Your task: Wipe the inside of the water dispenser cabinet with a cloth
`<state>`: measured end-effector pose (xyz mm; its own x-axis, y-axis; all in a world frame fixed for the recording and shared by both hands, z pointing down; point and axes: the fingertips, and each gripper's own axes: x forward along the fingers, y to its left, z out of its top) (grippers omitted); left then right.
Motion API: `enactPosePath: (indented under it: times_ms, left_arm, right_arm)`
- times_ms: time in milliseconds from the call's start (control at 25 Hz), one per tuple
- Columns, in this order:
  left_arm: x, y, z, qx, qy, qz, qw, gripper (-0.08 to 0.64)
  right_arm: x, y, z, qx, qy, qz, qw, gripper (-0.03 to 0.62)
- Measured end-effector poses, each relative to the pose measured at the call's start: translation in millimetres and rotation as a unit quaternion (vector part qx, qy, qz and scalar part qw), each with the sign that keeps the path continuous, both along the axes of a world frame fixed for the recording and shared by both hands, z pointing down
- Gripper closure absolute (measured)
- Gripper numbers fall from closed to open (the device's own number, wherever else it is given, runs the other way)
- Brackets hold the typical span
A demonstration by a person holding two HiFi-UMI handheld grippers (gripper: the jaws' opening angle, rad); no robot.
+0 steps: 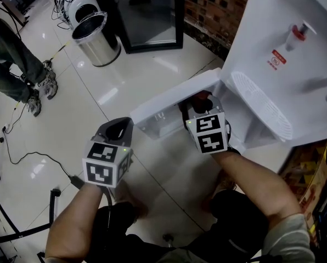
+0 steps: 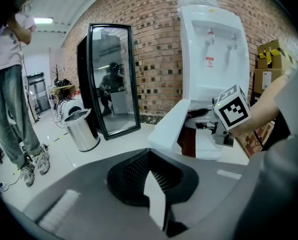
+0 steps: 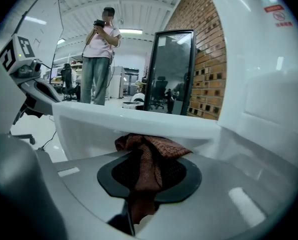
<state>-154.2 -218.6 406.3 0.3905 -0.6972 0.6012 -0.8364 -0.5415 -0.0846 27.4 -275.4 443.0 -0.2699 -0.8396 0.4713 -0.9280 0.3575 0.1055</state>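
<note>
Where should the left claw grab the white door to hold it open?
Probably the door's free end, farthest from the hinge, coming from the left claw's side. The door is a thin flat panel swung wide open, so that end sticks out towards the claw. The claw is shut, so it must open first.

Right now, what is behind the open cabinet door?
The right gripper, clamping a reddish cloth near the door inner face. Deeper inside cannot be seen: door and gripper cover it.
</note>
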Motion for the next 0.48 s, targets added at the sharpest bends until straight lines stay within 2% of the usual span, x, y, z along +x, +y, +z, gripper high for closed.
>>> enactPosePath:
  times_ms: [280,480]
  left_arm:
    - [0.1,-0.1,0.9,0.001,-0.003,-0.001,1.0000,0.560]
    - [-0.4,0.4,2.5,-0.003,-0.005,-0.002,1.0000,0.560]
  right_arm:
    - [66.7,-10.9,1.7,-0.002,-0.028,0.124,0.992,0.497]
    - [86.1,-4.0,-1.5,-0.002,-0.045,0.157,0.987,0.499]
